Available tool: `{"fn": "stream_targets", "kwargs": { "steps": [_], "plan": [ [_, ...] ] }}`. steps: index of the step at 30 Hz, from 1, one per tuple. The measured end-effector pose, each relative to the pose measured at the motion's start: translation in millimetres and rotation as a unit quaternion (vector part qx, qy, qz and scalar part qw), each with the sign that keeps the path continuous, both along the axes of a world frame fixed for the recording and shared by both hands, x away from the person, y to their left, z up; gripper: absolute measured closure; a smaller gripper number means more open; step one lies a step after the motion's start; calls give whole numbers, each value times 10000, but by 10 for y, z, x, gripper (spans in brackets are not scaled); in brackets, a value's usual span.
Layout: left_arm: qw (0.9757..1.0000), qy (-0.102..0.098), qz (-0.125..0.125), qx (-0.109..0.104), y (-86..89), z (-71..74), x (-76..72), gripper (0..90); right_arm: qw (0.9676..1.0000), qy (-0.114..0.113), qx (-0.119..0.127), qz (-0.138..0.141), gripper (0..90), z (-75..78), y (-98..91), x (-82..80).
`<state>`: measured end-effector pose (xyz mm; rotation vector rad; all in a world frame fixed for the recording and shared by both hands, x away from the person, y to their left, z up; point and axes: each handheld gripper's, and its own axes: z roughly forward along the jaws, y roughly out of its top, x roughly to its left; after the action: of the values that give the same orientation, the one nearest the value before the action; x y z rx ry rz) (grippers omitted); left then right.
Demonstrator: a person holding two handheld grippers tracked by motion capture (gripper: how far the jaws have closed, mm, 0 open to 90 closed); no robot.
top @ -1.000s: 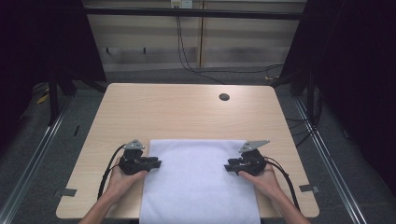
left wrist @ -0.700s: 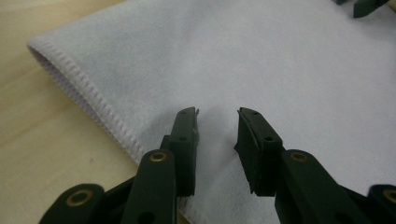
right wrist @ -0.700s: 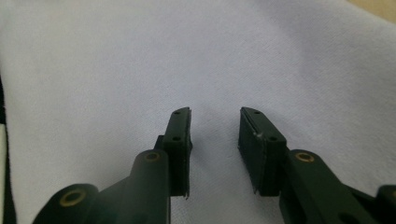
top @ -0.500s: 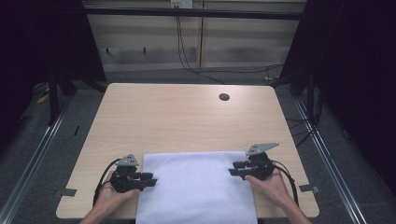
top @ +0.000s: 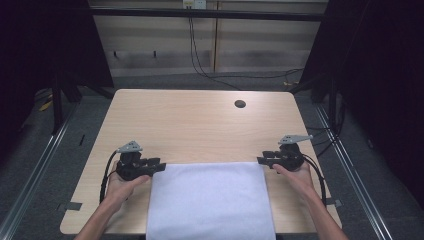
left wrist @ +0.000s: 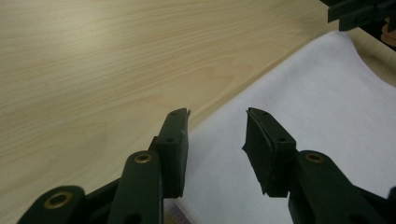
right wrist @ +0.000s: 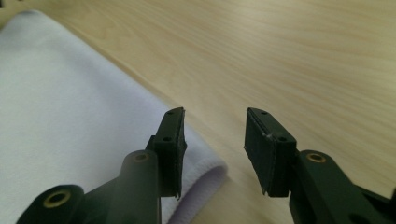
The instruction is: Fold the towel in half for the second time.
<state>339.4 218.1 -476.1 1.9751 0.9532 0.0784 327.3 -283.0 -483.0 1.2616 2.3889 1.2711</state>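
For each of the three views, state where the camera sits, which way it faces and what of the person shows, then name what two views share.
High view: above the person's side, facing forward and down on the table; forearms, left gripper and right gripper flank the white cloth.
Left gripper view: rides the left gripper, open jaws over the cloth's edge.
Right gripper view: rides the right gripper, open jaws beside the cloth's corner.
Shared: both gripper views show the cloth and table.

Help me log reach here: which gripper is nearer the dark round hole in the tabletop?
Right. The right gripper sits at the white cloth's far right corner, on the same side of the table as the hole. The left gripper is at the cloth's far left corner, farther off.
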Motion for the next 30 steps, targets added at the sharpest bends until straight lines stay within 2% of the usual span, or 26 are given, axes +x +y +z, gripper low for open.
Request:
{"fn": "stream_targets", "kwargs": {
  "steps": [2,3,4,6,8,10,12,14,17,19,21,22,24,26,28,29,30],
  "plan": [
    [9999,56,61,126,21,-52,60,583,9999,51,66,72,592,-34,25,24],
    [9998,110,60,144,30,-80,85,580,9998,104,27,137,593,-56,39,29],
    [9997,92,79,211,41,-95,95,575,9997,131,-63,177,593,-78,52,25],
    [9997,60,82,204,58,-107,101,561,9993,245,-196,213,590,-122,56,11],
    [9996,118,16,255,110,-136,106,526,9990,261,-276,226,592,-156,43,-13],
    [9994,141,19,306,138,-170,96,509,9985,311,-372,265,616,-188,55,-36],
    [9994,160,-30,321,161,-213,102,496,9985,254,-406,280,635,-190,73,-53],
    [9990,229,-86,371,164,-254,117,491,9981,248,-468,303,706,-186,82,-45],
    [9989,177,-217,373,118,-278,109,492,9985,320,-265,344,800,-215,86,-21],
    [9989,174,-313,291,83,-291,104,494,9984,385,-225,339,830,-215,86,-3],
    [9986,107,-371,350,54,-294,91,538,9983,448,-179,335,846,-213,81,1],
    [9983,153,-450,333,50,-298,92,589,9983,462,-154,319,851,-212,80,0],
    [9974,183,-631,311,24,-314,81,777,9983,456,-146,327,856,-208,79,-1],
    [9973,191,-592,390,4,-300,67,820,9983,449,-161,324,860,-201,77,-3],
    [9975,239,-557,358,20,-286,72,835,9982,479,-125,340,863,-177,70,-5],
    [9981,165,-496,327,38,-267,72,837,9983,466,-74,331,864,-154,63,-5],
    [9989,-22,-370,280,52,-230,62,839,9986,432,-3,307,866,-118,47,-5]
  ]
}}
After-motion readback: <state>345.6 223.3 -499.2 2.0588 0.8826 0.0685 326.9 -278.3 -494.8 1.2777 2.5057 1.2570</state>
